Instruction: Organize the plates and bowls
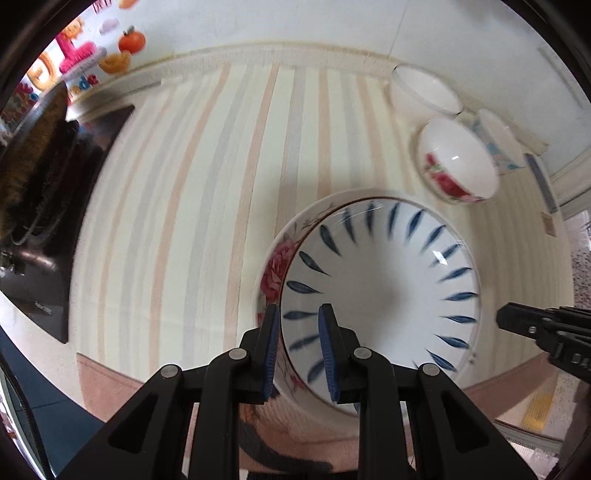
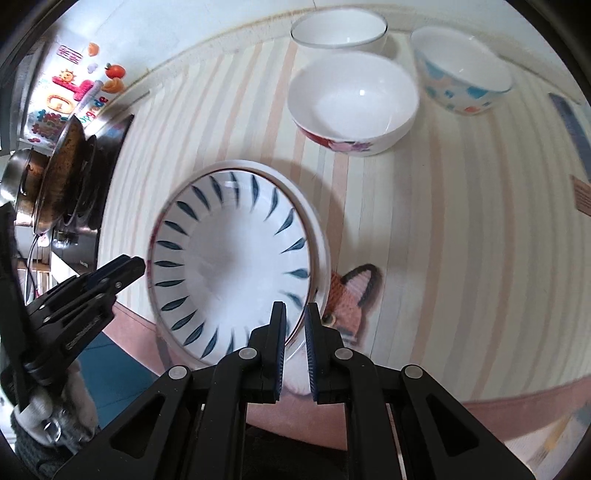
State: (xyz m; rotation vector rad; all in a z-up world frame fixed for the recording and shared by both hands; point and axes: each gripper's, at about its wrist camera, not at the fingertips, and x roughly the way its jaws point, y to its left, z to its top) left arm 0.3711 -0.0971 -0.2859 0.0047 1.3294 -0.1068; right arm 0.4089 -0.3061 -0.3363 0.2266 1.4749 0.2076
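Blue leaf strokes ring the inside of the big bowl (image 1: 380,291) that sits right ahead of both my grippers, nested in a rose-painted bowl (image 1: 275,273) whose rim shows around it. My left gripper (image 1: 299,350) straddles the near left rim: one blue pad (image 1: 327,354) lies inside the leaf bowl, the other outside the rose wall, with a clear gap remaining between them, so the jaws are partly closed around the two rims rather than pressed tight. My right gripper (image 2: 295,345) does the same at the near right rim, its pads closer together, the edge of the bowls running between them; I cannot tell whether they actually pinch it. Both bowls appear tilted and blurred.

Further out from my right gripper, three more bowls stand on the striped mat (image 2: 461,240): a flower bowl (image 2: 352,103) nearest, a plain white bowl (image 2: 338,31) just behind it, and a blue-patterned bowl (image 2: 461,74) off to the right. A fox picture (image 2: 351,291) on the mat peeks out just right of the stack. Far left, a dark pan (image 2: 61,173) rests on a stove.
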